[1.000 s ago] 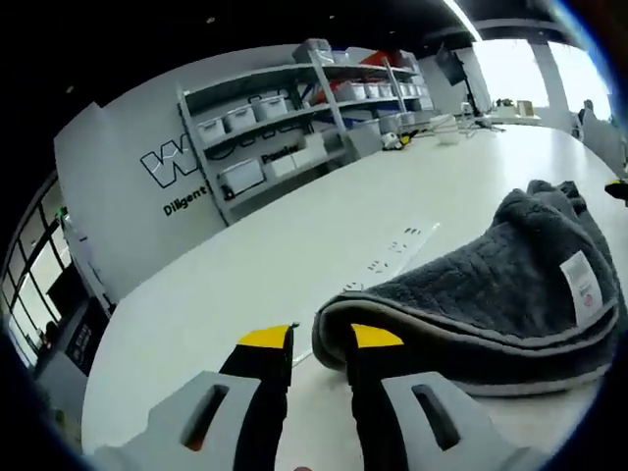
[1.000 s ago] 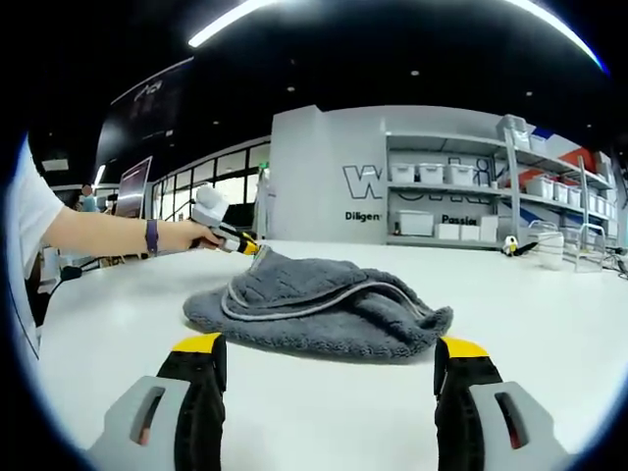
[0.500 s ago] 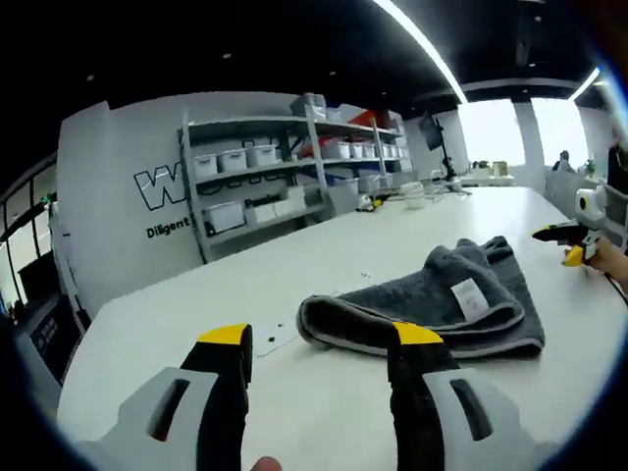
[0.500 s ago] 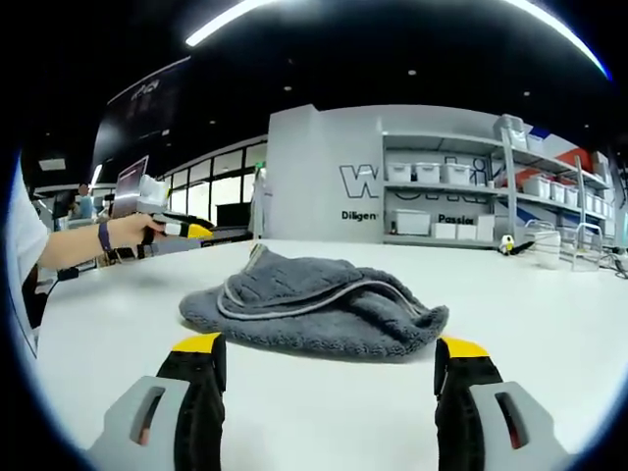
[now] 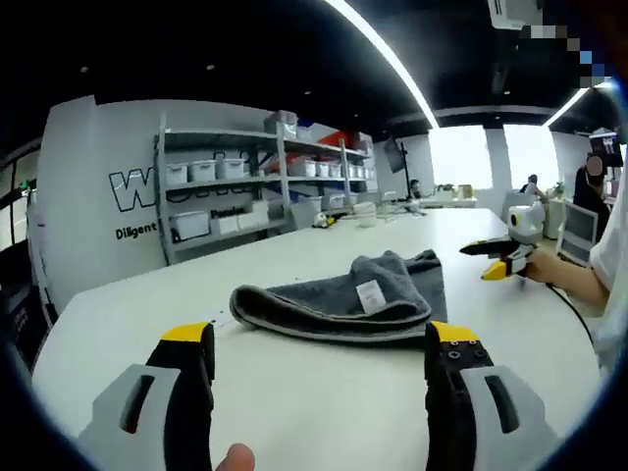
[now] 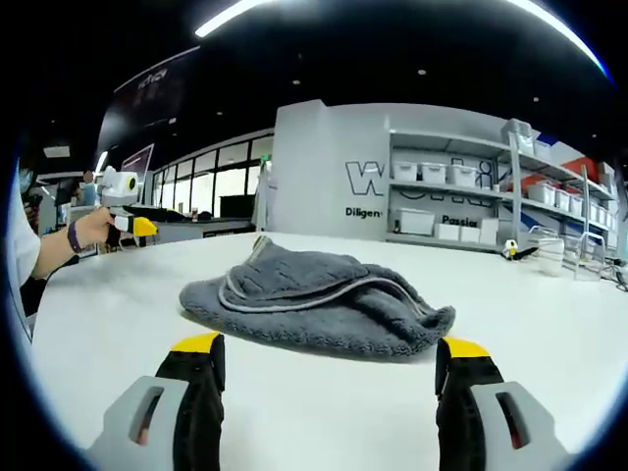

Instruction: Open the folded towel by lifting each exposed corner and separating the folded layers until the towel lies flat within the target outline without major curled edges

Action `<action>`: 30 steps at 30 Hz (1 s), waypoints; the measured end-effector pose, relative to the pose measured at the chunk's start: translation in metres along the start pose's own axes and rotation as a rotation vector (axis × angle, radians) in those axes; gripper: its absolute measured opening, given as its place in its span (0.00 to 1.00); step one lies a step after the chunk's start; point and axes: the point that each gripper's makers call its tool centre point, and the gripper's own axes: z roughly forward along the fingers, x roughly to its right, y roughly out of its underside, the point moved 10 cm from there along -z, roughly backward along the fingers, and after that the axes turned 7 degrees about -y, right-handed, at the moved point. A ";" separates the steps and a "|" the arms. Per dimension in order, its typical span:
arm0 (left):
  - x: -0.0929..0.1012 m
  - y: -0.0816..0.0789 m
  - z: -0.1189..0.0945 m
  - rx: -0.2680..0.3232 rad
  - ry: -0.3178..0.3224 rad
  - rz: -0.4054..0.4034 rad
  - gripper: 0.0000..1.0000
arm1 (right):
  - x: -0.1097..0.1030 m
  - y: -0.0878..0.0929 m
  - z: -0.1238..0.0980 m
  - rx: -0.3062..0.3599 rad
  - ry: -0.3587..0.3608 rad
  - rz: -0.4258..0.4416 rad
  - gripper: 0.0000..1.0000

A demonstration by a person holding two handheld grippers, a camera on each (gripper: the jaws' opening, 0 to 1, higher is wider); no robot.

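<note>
Jaws of both grippers spread, folded towel apart, table around.

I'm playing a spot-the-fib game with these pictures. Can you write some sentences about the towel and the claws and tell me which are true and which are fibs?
1. The fluffy grey towel lies folded on the white table. True.
2. The left claw is pinching the towel. False: it is open, and the towel lies past its tips.
3. A small white label shows on the towel. True.
4. The right claw is shut. False: its jaws stand wide apart.
5. The towel is bright red. False: it is dark grey with a paler edge.
</note>
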 end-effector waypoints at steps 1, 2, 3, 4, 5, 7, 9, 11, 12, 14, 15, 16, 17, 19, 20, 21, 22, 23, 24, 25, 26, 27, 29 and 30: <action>0.003 0.000 -0.002 0.004 0.009 0.001 0.90 | 0.000 0.001 0.000 -0.003 -0.001 0.001 0.90; 0.004 0.001 -0.002 0.004 0.017 -0.001 0.91 | 0.000 0.001 0.001 -0.006 -0.002 0.003 0.90; 0.006 0.001 -0.004 0.001 0.024 -0.005 0.93 | 0.000 0.001 0.001 -0.007 -0.002 0.004 0.90; 0.006 0.002 -0.004 -0.002 0.027 -0.015 0.96 | 0.000 0.002 0.001 -0.008 -0.003 0.005 0.90; 0.007 0.004 -0.004 -0.004 0.031 -0.021 0.98 | 0.001 0.002 0.001 -0.008 -0.003 0.006 0.91; 0.008 0.007 -0.006 -0.005 0.028 -0.028 0.99 | 0.000 0.002 0.001 -0.007 -0.006 0.008 0.91; 0.009 0.010 -0.006 -0.006 0.027 -0.026 0.99 | 0.000 0.004 0.003 -0.017 -0.008 0.009 0.91; 0.011 0.015 -0.008 -0.004 0.029 -0.013 0.99 | 0.000 0.005 0.005 -0.025 -0.013 0.012 0.91; 0.012 0.017 -0.008 -0.016 0.034 -0.003 0.99 | 0.000 0.006 0.006 -0.028 -0.018 0.016 0.91; 0.015 0.021 -0.010 -0.032 0.038 0.006 0.99 | -0.001 0.007 0.007 -0.032 -0.025 0.016 0.91; 0.015 0.023 -0.011 -0.030 0.036 -0.001 0.99 | -0.001 0.007 0.008 -0.036 -0.027 0.011 0.91; 0.017 0.025 -0.012 -0.031 0.040 -0.009 0.99 | -0.002 0.007 0.008 -0.039 -0.029 0.005 0.91; 0.018 0.027 -0.013 -0.037 0.053 -0.019 0.99 | -0.003 0.007 0.009 -0.042 -0.031 -0.002 0.91; 0.021 0.032 -0.013 -0.057 0.059 -0.019 0.99 | -0.004 0.006 0.009 -0.037 -0.035 -0.010 0.91; 0.022 0.034 -0.014 -0.063 0.058 -0.010 0.99 | -0.004 0.006 0.009 -0.034 -0.035 -0.011 0.90; 0.022 0.036 -0.014 -0.082 0.048 0.017 0.99 | -0.005 0.005 0.010 -0.030 -0.035 -0.011 0.89; 0.022 0.036 -0.015 -0.089 0.037 0.028 0.99 | -0.005 0.005 0.010 -0.028 -0.036 -0.011 0.86; 0.022 0.036 -0.015 -0.087 0.031 0.033 0.99 | -0.005 0.004 0.011 -0.027 -0.036 -0.009 0.81; 0.023 0.035 -0.016 -0.087 0.030 0.037 0.99 | -0.006 0.003 0.012 -0.022 -0.040 -0.004 0.77; 0.023 0.035 -0.016 -0.086 0.031 0.039 0.99 | -0.006 0.002 0.014 -0.017 -0.046 -0.006 0.74; 0.024 0.034 -0.017 -0.083 0.033 0.038 0.99 | -0.008 0.001 0.017 -0.024 -0.054 -0.009 0.73; 0.024 0.033 -0.018 -0.081 0.033 0.035 0.99 | -0.009 0.000 0.018 -0.030 -0.058 -0.013 0.74; 0.022 0.029 -0.021 -0.062 0.029 0.024 0.99 | -0.016 -0.005 0.028 -0.076 -0.073 -0.073 0.74; 0.021 0.028 -0.022 -0.054 0.026 0.022 0.99 | -0.020 -0.008 0.033 -0.090 -0.088 -0.101 0.74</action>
